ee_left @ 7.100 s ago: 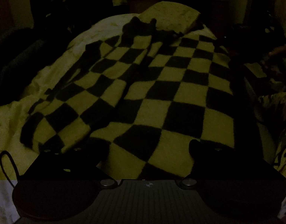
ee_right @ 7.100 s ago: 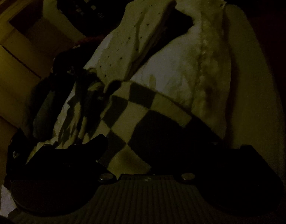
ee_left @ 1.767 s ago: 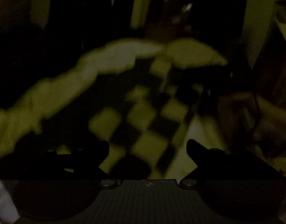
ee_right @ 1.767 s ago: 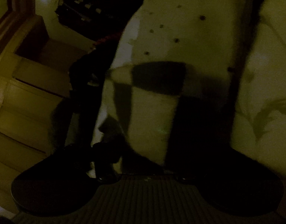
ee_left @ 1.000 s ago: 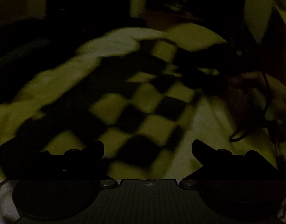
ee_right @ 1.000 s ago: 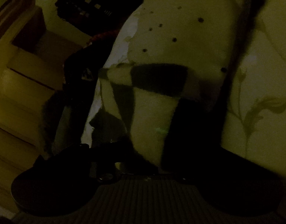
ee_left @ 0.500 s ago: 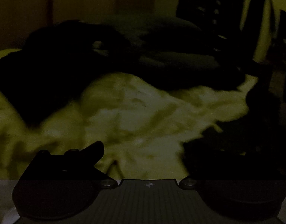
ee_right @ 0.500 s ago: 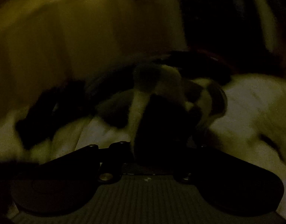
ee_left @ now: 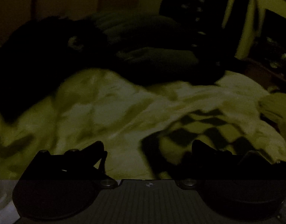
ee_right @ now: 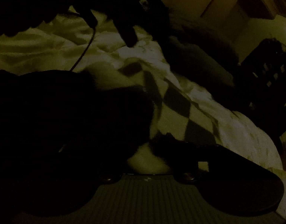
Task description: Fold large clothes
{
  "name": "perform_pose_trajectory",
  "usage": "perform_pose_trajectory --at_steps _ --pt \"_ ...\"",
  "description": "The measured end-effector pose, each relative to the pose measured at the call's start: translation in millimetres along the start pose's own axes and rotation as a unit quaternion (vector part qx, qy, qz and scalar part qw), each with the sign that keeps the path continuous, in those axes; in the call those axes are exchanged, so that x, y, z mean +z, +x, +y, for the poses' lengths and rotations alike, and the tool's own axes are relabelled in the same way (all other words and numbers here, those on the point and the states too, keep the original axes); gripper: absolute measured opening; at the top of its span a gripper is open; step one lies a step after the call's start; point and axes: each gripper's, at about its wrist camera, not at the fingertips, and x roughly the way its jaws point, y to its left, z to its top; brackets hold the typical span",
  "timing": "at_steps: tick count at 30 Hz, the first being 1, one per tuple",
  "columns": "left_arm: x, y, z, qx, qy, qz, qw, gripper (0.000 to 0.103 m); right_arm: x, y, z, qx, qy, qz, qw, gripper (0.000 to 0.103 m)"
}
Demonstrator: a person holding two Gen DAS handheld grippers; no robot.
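The scene is very dark. A black-and-pale checkered garment lies bunched on the pale bed sheet, in front of my left gripper's right finger. My left gripper is open and empty, low over the sheet. In the right wrist view the checkered garment runs from the jaws across the bed. My right gripper is in deep shadow; its left finger is hidden by a dark mass, so its state is unclear.
Dark clothes or bedding are heaped along the far side of the bed. A dark shelf unit stands behind. A thin cable hangs over the sheet. Wooden furniture stands at the back right.
The spread checkered garment has been swung off to the side and now lies bunched. Both grippers have turned toward the dark pile. The left gripper has stayed open.
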Motion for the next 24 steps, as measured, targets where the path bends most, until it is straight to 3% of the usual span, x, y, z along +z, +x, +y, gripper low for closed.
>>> perform_pose_trajectory --at_steps 2,4,7,10,12,14,20,21,24 --pt "4 -3 -13 -0.021 0.013 -0.007 0.9997 0.103 0 -8 -2 -0.002 0.011 -0.008 1.0 0.064" --pt "5 -6 -24 -0.048 0.024 -0.008 0.9985 0.103 -2 -24 -7 0.007 0.041 -0.021 0.999 0.079" --pt "0 -3 -42 -0.07 0.054 0.003 0.9961 0.103 -15 -43 -32 0.023 0.115 -0.036 0.992 0.083" --pt "-13 8 -58 -0.064 0.092 0.026 0.9934 0.103 -38 -59 -64 0.035 0.231 -0.028 0.972 0.088" --pt "-25 23 -66 -0.055 0.113 0.064 0.99 0.103 -59 -65 -90 0.059 0.338 -0.032 0.939 0.092" --pt "-36 36 -69 -0.05 0.118 0.093 0.9874 0.103 -85 -63 -115 0.094 0.44 -0.032 0.892 0.094" --pt "-41 51 -62 -0.079 0.087 0.124 0.9852 0.103 -136 -45 -157 0.137 0.613 -0.031 0.777 0.097" --pt "-37 49 -60 -0.082 0.086 0.121 0.9854 0.103 -141 -41 -163 0.146 0.63 -0.028 0.762 0.097" --pt "-17 38 -37 -0.108 0.034 0.089 0.9896 0.103 -148 -25 -176 0.161 0.657 -0.016 0.736 0.098"
